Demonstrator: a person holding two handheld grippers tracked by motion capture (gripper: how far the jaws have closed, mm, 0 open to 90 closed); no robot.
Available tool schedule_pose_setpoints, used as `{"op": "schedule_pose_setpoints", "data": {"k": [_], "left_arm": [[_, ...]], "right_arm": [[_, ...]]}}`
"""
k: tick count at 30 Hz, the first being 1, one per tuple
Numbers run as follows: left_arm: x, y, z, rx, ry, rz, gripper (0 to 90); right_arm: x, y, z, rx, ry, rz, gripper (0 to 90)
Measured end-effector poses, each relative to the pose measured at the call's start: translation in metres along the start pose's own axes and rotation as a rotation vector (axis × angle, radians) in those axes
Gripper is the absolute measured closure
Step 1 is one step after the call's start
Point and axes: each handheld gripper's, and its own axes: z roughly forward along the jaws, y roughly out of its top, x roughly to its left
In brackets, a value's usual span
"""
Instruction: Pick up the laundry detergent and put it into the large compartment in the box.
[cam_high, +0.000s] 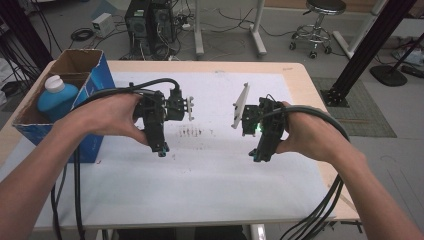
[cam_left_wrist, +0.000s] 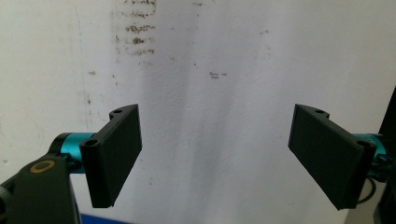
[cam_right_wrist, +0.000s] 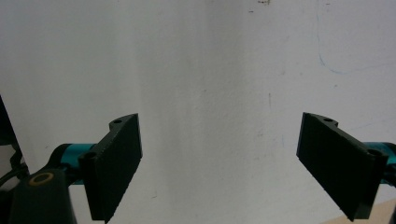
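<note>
Above the white sheet (cam_high: 210, 165) on the bench, the left gripper (cam_high: 161, 148) and right gripper (cam_high: 257, 156) hung with fingers spread, grasping nothing. Nearest thing, a blue bottle (cam_high: 56, 97), stood in the cardboard box (cam_high: 95, 75) at far left; reaching there seemed next.

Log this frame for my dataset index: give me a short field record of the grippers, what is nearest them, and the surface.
left gripper: open, holds nothing, over the white sheet
right gripper: open, holds nothing, over the white sheet
white sheet: covers the table, with brown smudges between the grippers
blue bottle: in the cardboard box at the table's left edge, untouched
</note>
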Motion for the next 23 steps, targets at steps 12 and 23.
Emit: {"op": "schedule_pose_setpoints", "data": {"k": [12, 23], "left_arm": [[-0.0014, -0.0011, -0.0006, 0.001, -0.001, -0.004, 17.5], [-0.0008, -0.0013, 0.0000, 0.000, -0.001, -0.004, 17.4]], "right_arm": [[0.0011, 0.0037, 0.0003, -0.002, -0.002, -0.008, 13.3], [0.0022, 0.0046, -0.0012, -0.011, -0.011, -0.012, 13.3]]}}
